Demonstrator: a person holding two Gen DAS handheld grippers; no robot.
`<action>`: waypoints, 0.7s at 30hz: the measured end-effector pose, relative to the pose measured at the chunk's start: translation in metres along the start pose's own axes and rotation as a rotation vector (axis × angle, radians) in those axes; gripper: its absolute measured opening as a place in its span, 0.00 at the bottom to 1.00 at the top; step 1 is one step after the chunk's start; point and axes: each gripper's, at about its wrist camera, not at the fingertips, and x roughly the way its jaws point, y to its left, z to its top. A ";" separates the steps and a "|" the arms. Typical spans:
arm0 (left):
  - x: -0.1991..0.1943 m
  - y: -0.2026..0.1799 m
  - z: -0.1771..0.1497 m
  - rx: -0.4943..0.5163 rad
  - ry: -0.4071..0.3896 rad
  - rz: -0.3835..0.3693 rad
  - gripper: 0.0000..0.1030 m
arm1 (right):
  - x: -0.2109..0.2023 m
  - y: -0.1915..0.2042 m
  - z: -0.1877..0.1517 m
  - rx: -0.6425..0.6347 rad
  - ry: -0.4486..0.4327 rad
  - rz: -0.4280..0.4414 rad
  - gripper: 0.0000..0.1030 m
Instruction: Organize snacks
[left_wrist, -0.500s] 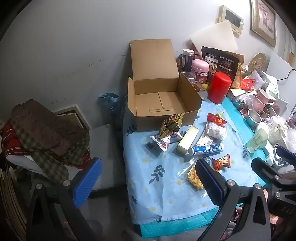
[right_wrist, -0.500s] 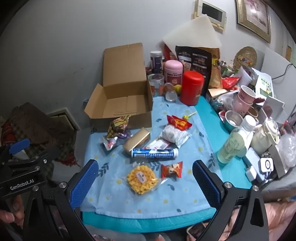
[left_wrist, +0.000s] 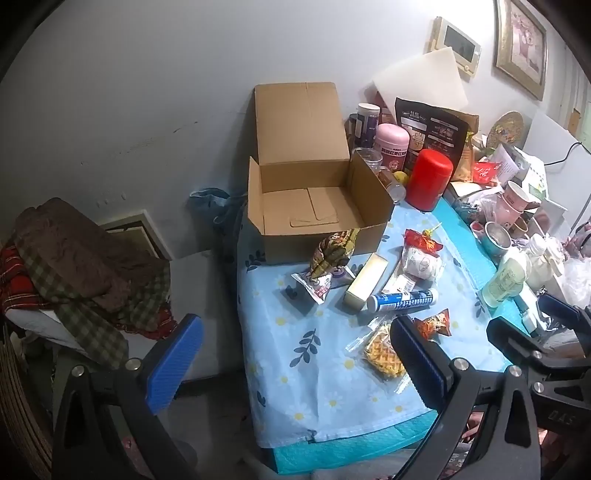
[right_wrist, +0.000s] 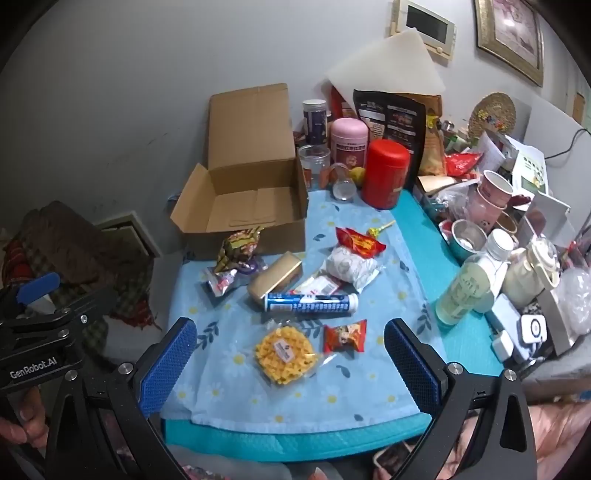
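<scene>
Hovering short of the waffle (right_wrist: 284, 350), both grippers (right_wrist: 286, 363) (left_wrist: 295, 363) gaping wide, empty. Advising: descending squarely, pinching wrapper edges, carrying to box (right_wrist: 255, 206) behind.

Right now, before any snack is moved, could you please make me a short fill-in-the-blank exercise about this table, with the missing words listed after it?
1. The cardboard box stands open and holds ____ snacks.
2. The blue and white tube lies on its ____.
3. The yellow waffle snack lies between the fingers of the ____ gripper.
4. The tall canister to the right of the box is ____ in colour.

Missing words: no; side; right; red
</scene>
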 end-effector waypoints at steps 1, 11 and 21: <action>0.000 0.000 0.000 -0.001 -0.001 0.002 1.00 | 0.000 0.000 0.001 0.001 0.002 0.000 1.00; 0.001 0.005 0.001 -0.015 0.000 0.000 1.00 | 0.004 0.007 0.002 -0.011 0.013 0.004 1.00; 0.002 0.007 -0.002 -0.029 0.006 -0.015 1.00 | 0.005 0.010 0.000 -0.024 0.019 0.005 1.00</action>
